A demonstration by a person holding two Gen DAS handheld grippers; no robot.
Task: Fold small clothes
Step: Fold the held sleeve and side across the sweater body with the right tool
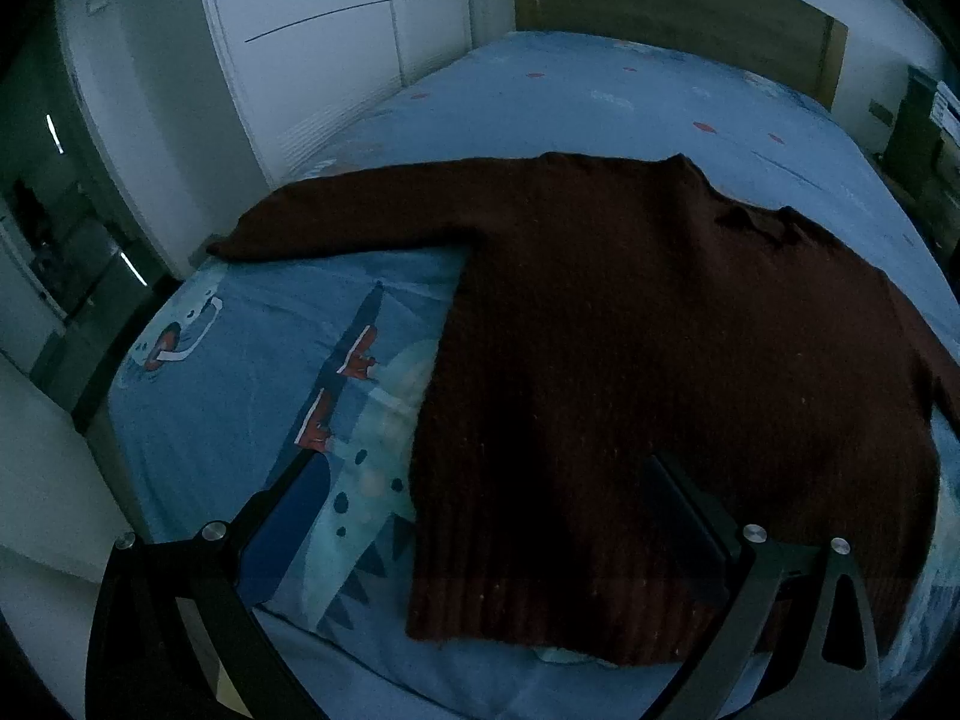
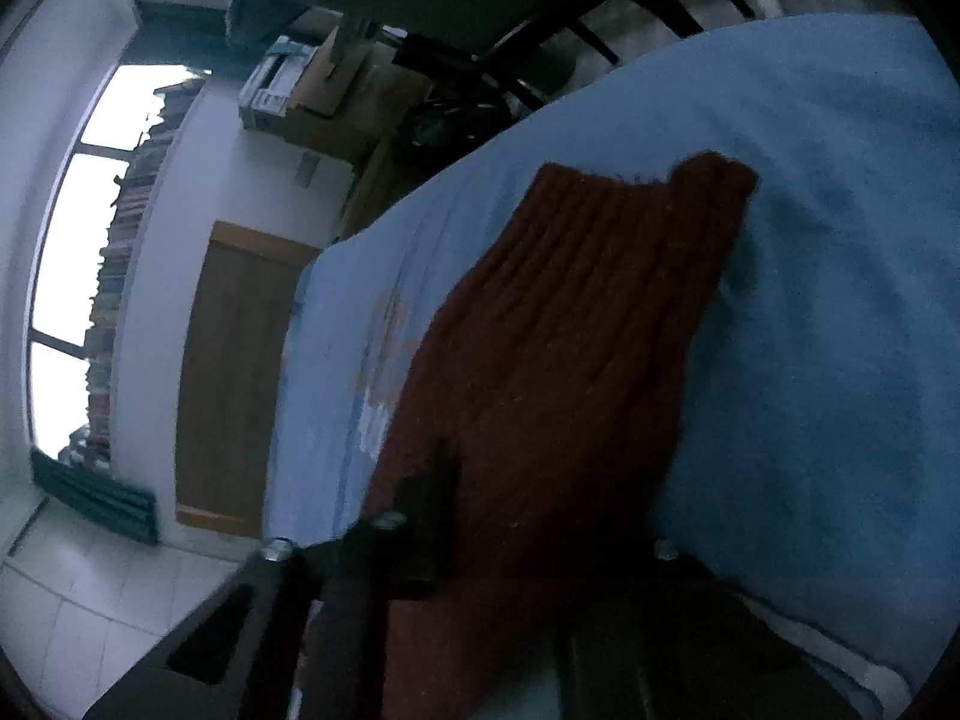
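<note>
The sweater (image 1: 630, 360) lies flat on the bed (image 1: 540, 96), one sleeve (image 1: 336, 216) stretched out for folding. The left hand-held gripper (image 1: 480, 546) hovers spread over the sweater's hem; the right hand-held gripper (image 2: 504, 546) looks pinched on the sweater's knit, probably to lift it.

Blue patterned bed (image 1: 570, 96); white wardrobe (image 1: 336, 18); window (image 2: 78, 252).

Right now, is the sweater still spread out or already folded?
Mostly spread, not folded: the dark red sweater lies flat on the blue bed sheet, one sleeve stretched straight out sideways.
</note>
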